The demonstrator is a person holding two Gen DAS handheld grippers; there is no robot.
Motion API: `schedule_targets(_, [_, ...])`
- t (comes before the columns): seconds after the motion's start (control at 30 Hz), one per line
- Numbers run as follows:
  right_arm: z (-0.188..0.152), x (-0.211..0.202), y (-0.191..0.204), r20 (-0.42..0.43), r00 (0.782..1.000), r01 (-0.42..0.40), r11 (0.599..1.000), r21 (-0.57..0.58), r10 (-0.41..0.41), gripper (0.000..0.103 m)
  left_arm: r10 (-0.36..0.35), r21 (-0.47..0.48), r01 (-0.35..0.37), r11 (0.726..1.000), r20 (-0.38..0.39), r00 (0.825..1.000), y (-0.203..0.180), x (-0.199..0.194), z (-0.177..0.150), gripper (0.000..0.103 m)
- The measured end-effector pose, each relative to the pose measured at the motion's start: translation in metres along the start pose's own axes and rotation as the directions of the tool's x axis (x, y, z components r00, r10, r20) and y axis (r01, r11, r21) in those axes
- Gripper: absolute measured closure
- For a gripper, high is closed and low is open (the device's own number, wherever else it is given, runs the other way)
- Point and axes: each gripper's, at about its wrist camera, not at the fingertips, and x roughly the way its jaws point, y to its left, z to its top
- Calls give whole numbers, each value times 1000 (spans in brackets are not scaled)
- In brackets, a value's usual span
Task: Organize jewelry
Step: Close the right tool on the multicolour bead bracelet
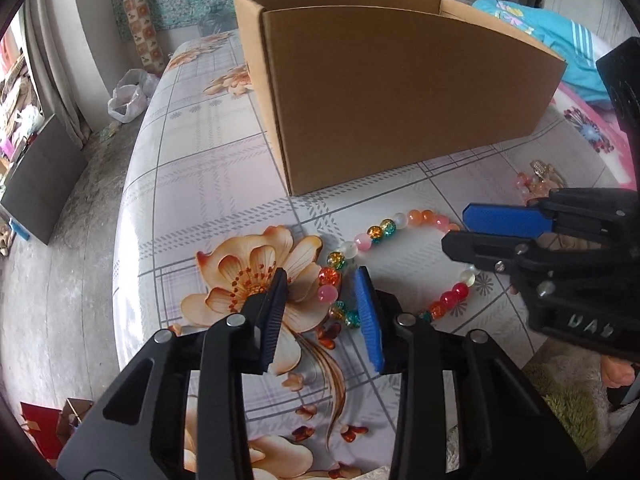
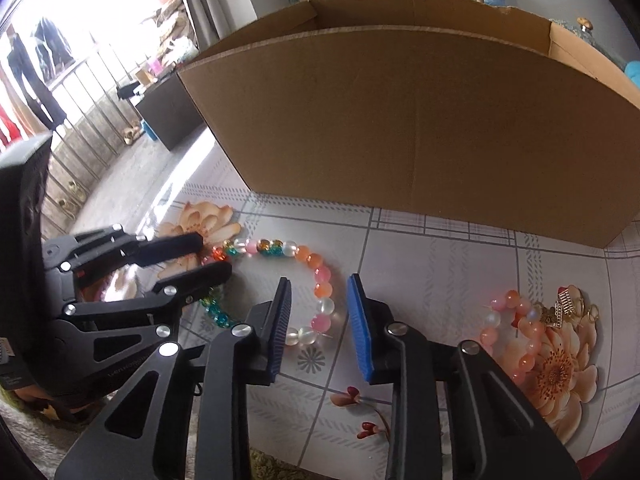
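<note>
A bracelet of multicoloured glass beads point(image 1: 382, 231) lies flat on the floral tablecloth, also in the right wrist view point(image 2: 320, 278). My left gripper point(image 1: 322, 280) is open, its fingers astride the bracelet's left side. My right gripper point(image 2: 318, 284) is open, astride the bracelet's right side; it also shows in the left wrist view point(image 1: 456, 226). A second bracelet of pink and orange beads point(image 2: 516, 328) lies to the right beside a gold hair clip point(image 2: 564, 306). An open cardboard box point(image 1: 384, 92) stands just behind the bracelets.
The table's left edge point(image 1: 120, 240) drops to a grey floor. Blue and pink cloths point(image 1: 532, 36) lie right of the box. A green fuzzy mat point(image 1: 560, 400) lies at the near edge.
</note>
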Motion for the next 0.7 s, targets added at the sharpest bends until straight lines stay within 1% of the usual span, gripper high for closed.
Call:
schedule_targets(0.07, [0, -1, 3, 3, 1000, 24, 999, -23, -23, 81, 2, -6, -2, 1000, -18, 1000, -2, 2, 4, 71])
schedule_targets(0.1, [1, 0, 5, 3, 999, 36, 999, -31, -36, 87, 3, -13, -3, 1000, -29, 1000, -2, 3, 7, 72])
schedule_targets(0.17, [1, -1, 4, -1, 999, 36, 999, -31, -36, 92, 4, -18, -5, 1000, -50, 999, -4, 5, 12, 77])
schedule_targets(0.23, [2, -1, 0, -5, 1000, 20, 1000, -14, -20, 93, 5, -21, -6, 1000, -61, 998, -7, 6, 13, 86])
schedule_targets(0.27, [1, -2, -2, -8, 1000, 13, 1000, -9, -13, 93, 6, -24, -8, 1000, -66, 998, -8, 6, 15, 88])
schedule_targets(0.3, [1, -2, -4, -7, 1000, 12, 1000, -7, -12, 93, 10, -28, -12, 1000, -72, 997, -9, 7, 16, 93])
schedule_targets(0.5, [-1, -5, -12, -9, 1000, -4, 1000, 14, 4, 93, 9, -50, -14, 999, -87, 996, -9, 9, 22, 95])
schedule_targets(0.7, [-2, -8, -24, -12, 1000, -16, 999, 28, 16, 93, 7, -47, -11, 999, -93, 996, -7, 9, 21, 95])
